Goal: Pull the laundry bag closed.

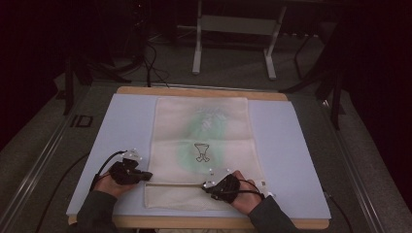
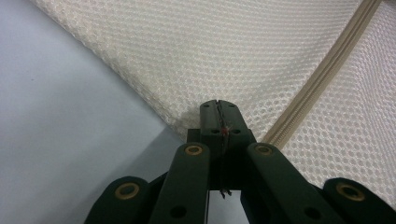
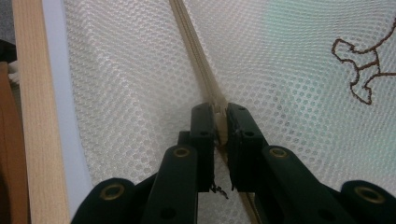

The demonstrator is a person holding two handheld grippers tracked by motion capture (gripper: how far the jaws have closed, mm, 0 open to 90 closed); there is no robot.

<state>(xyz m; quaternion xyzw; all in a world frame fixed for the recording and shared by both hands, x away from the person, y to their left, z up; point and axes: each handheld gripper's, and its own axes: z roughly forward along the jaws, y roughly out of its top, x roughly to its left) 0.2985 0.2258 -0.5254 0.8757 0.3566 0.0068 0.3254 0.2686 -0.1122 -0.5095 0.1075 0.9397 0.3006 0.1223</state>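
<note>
A cream mesh bag (image 1: 201,141) lies flat on a light blue mat (image 1: 286,145); something green shows through it under a small brown outline figure (image 1: 202,152). A beige zipper (image 1: 175,185) runs across the bag near its front edge. My left gripper (image 1: 145,175) is at the bag's left edge, by the zipper's end; its jaws are shut on the mesh edge (image 2: 218,109). My right gripper (image 1: 206,186) sits on the zipper line, jaws shut on the zipper's slider (image 3: 220,119). The zipper tape (image 3: 191,42) runs on ahead of it, and the figure (image 3: 362,70) lies at right.
The mat (image 2: 60,116) rests on a wooden table whose edge (image 3: 32,116) is close beside the right gripper. A grey metal stand (image 1: 233,24) and floor cables (image 1: 153,68) lie beyond the table's far edge. Bare mat flanks the bag on both sides.
</note>
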